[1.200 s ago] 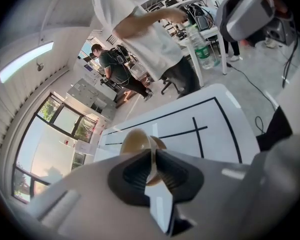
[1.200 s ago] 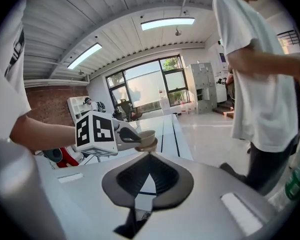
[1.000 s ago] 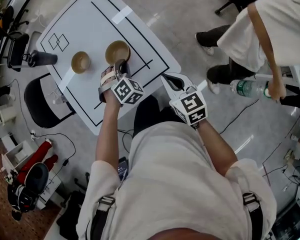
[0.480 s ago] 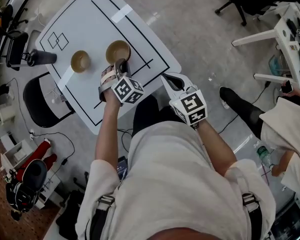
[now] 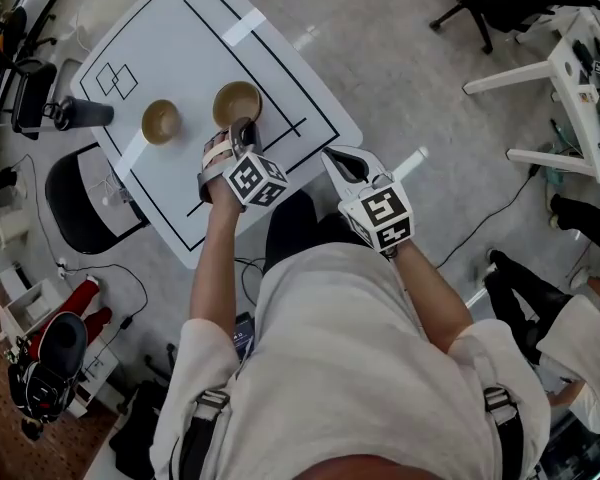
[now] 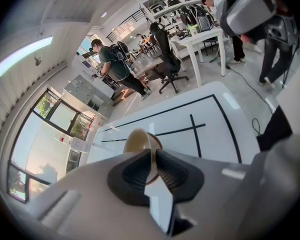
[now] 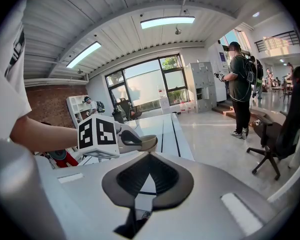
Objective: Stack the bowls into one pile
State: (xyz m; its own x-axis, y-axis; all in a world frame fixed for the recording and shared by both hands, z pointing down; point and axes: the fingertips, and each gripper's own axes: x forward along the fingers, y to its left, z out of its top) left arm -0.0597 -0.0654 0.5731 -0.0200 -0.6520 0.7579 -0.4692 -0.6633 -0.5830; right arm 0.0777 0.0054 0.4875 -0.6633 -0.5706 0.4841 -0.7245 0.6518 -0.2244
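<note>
The left tongs (image 6: pixel 153 154) pinched the rim of the near bowl (image 5: pixel 236 101) on the counter (image 5: pixel 180 48); the right tongs (image 7: pixel 149 156) were closed, empty. That thin hold (just the edge) might slip, tipping the bowl or bumping the other bowl (image 5: pixel 161 121).

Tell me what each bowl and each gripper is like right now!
Held bowl: upright, empty, rim pinched by the left gripper.
Other bowl: upright, empty, standing apart on the white table, not stacked.
Left gripper: shut on the held bowl.
Right gripper: shut, holding nothing.
</note>
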